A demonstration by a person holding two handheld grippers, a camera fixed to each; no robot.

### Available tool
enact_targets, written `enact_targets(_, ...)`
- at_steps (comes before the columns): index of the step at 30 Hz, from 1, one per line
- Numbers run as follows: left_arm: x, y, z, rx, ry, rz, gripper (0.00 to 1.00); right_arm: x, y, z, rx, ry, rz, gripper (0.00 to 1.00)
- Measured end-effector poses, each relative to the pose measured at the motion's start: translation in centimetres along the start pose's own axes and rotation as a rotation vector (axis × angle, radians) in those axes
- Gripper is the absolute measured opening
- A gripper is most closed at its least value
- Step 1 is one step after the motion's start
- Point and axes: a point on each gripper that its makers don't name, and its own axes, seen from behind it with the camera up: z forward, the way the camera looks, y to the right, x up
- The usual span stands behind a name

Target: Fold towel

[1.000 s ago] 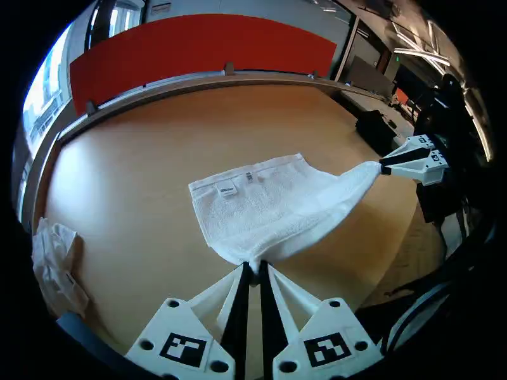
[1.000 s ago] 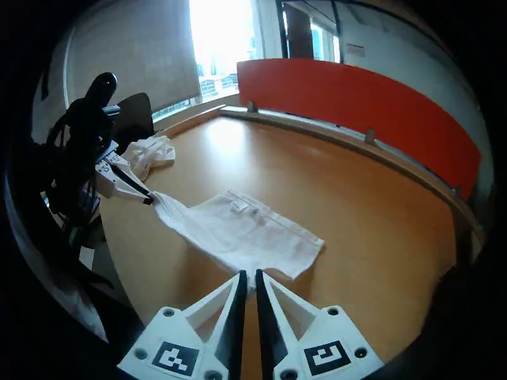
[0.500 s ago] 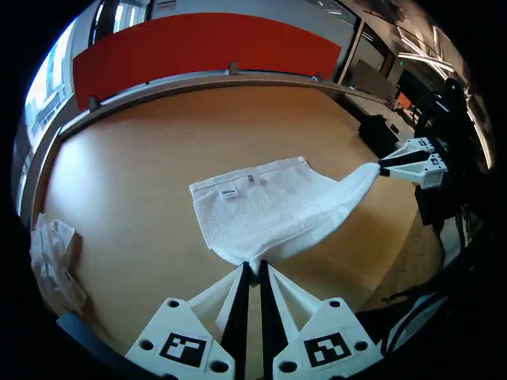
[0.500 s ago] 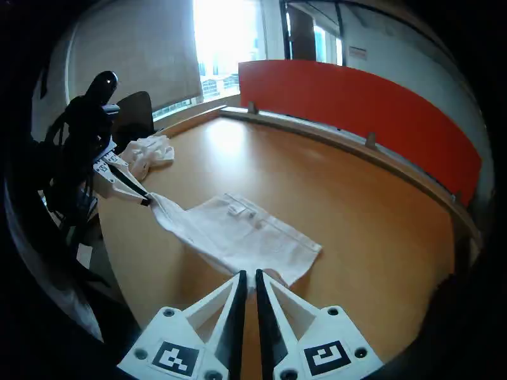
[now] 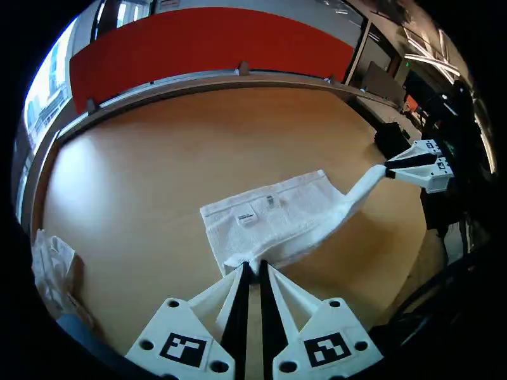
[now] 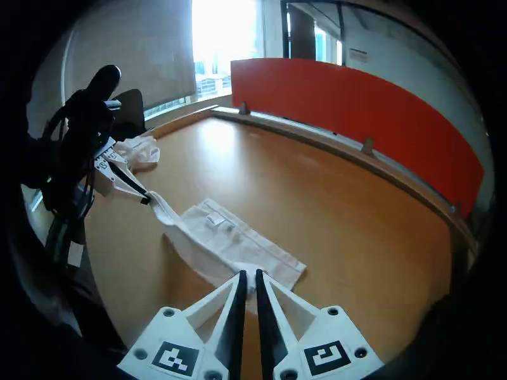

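Wood-grain counter [image 5: 158, 158] extends ahead of both sets of jaws, bounded on its far side by a red partition panel [image 5: 209, 44].

White terry towel [image 5: 279, 215]: lies on the counter directly ahead of the jaws. Its far edge rests flat on the surface. Its near edge is raised off the surface and strung between the two grippers, sagging slightly along its length.

A second crumpled white cloth [image 5: 51, 272] sits at the counter edge, well apart from the towel, off to the left of the left jaws. It is not involved.

Left gripper [image 5: 253, 269]: jaws closed almost to touching, with one near corner of the towel bunched between the tips.

Right gripper [image 5: 388, 171]: jaws closed on the other near corner, which is drawn out into a taut point. A dark-gloved hand behind it is only partly discernible.

A small sewn label [image 5: 246, 217] faces up just beyond the left jaws.

Assessment: the first fold appears to be in hand, with the near edge lifted and not yet laid over. The next move calls for carrying both corners forward together at equal height, keeping tension even so the span does not twist. The corners should then be set down square on the far edge before either set of jaws opens. Uneven travel would skew the fold.
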Motion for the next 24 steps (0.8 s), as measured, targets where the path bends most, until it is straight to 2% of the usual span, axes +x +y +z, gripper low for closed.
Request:
enact_targets(9, 1.6, -2.0, 3.2, 0.012, -0.020, 0.015, 0.11, -1.1, 1.8, 2.8, -0.018, -0.037, 0.034, 0.11)
enact_targets(18, 1.1, -2.5, 5.0, 0.003, -0.046, 0.028, 0.11, -2.8, 2.4, 4.0, -0.014, -0.078, 0.057, 0.10)
enact_targets(24, 0.7, -3.0, 6.7, 0.010, -0.055, 0.031, 0.12, -3.6, 2.9, 5.2, -0.017, -0.099, 0.073, 0.11)
